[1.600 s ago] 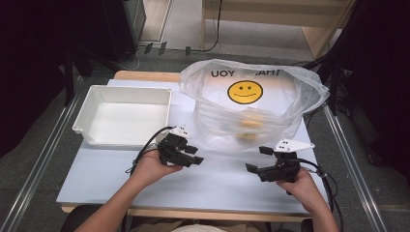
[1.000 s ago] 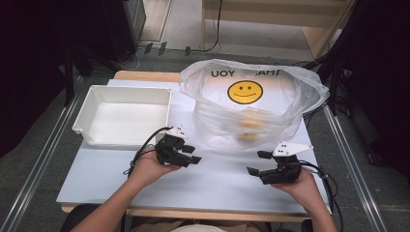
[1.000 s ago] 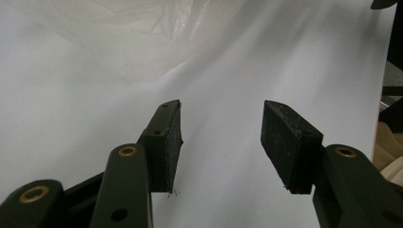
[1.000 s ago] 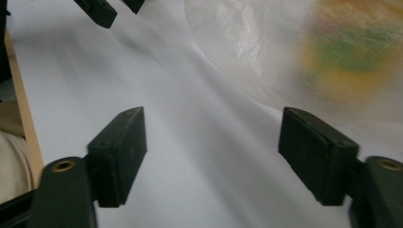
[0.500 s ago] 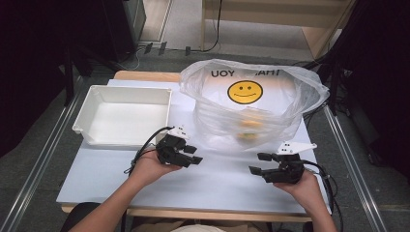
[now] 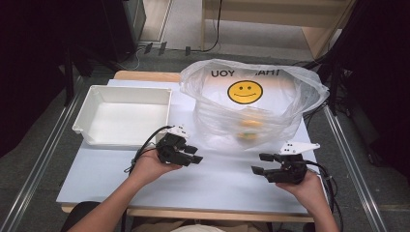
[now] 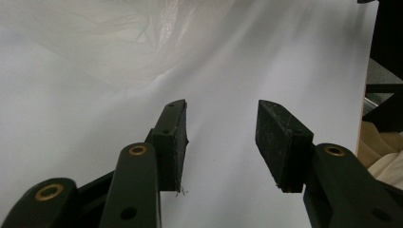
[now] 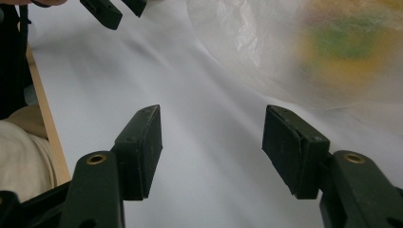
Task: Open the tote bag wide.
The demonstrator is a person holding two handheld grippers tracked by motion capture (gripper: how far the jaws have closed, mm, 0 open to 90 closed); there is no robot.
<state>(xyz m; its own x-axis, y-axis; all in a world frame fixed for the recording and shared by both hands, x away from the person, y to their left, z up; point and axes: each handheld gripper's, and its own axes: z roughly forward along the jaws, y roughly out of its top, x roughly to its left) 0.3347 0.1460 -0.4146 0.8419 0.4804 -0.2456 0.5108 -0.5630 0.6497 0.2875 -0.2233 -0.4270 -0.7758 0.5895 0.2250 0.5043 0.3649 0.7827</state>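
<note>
Dark surroundings and a grey floor are seen around a pale worktop (image 6: 145,179), on which a person's two hands are rested, each with a two-jaw gripper.

The left gripper (image 6: 192,154) is held low over the worktop, its jaws pointed toward the right gripper (image 6: 260,164). In the left gripper view its jaws are seen apart with bare worktop between them; they have just been closing, and nothing is pinched. The right gripper is held near the worktop's near right corner, its jaws pointed back toward the left gripper. In the right gripper view these jaws are also seen spread with nothing between them, and they too have just been closing a little.

A clear plastic bag (image 6: 290,92) printed with a yellow smiley face (image 6: 245,91) is placed just beyond both grippers, nearer the right one's far side; its crumpled lower edge is seen ahead of the jaws in both gripper views. A blurred yellow and green item (image 6: 250,126) is seen inside the bag, through the plastic, and cannot be identified. Neither gripper is touching the bag.

A white tray (image 6: 84,123) is set beyond the left gripper and to its outer side, with its near corner just beside that gripper's trailing cable (image 6: 145,147).
</note>
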